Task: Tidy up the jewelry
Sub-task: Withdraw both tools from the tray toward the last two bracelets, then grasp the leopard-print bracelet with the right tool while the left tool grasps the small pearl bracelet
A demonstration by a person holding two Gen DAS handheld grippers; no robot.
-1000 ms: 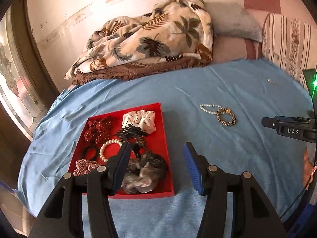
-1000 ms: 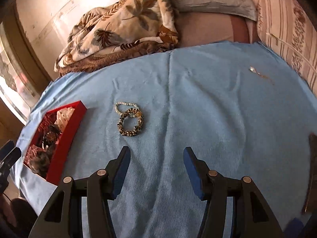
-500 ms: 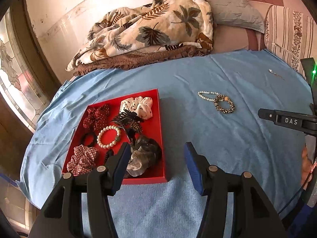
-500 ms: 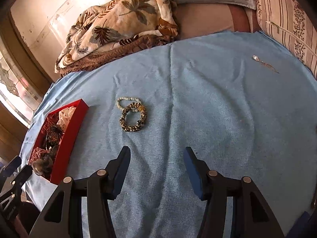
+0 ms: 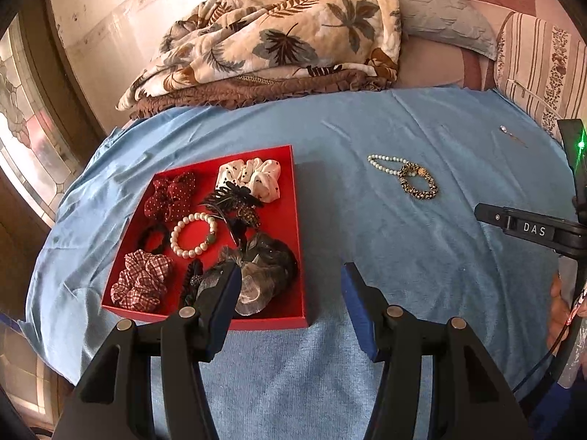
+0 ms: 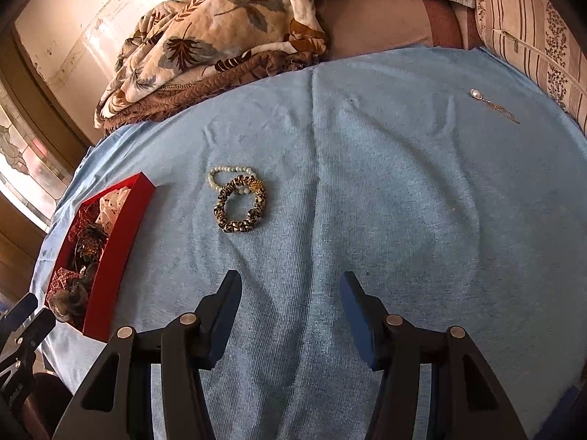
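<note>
**Both grippers empty, 2 bracelets and an earring not yet in the tray**

You held the left gripper (image 5: 291,289) above the near edge of the blue cloth (image 5: 403,256), its jaws apart with nothing between them. Its left finger hung over the near right corner of the red tray (image 5: 293,190), probably because that tray was where the pieces were meant to end up. The tray already carried scrunchies, a dark hair clip and a pearl bracelet (image 5: 193,234) with a green bead, all lying loose inside its walls.

Your right gripper (image 6: 290,293) was likewise released and empty, aimed at the bare middle of the cloth. Just beyond it lay the leopard-print bracelet (image 6: 240,205), overlapping a small white bead bracelet (image 6: 227,174), both well apart from the tray's right wall. They looked like your nearest pick, and since they touched, 1 might drag the other.

A drop earring (image 6: 491,104) sat alone toward the far right corner of the cloth, near the striped cushion (image 6: 543,29).
</note>
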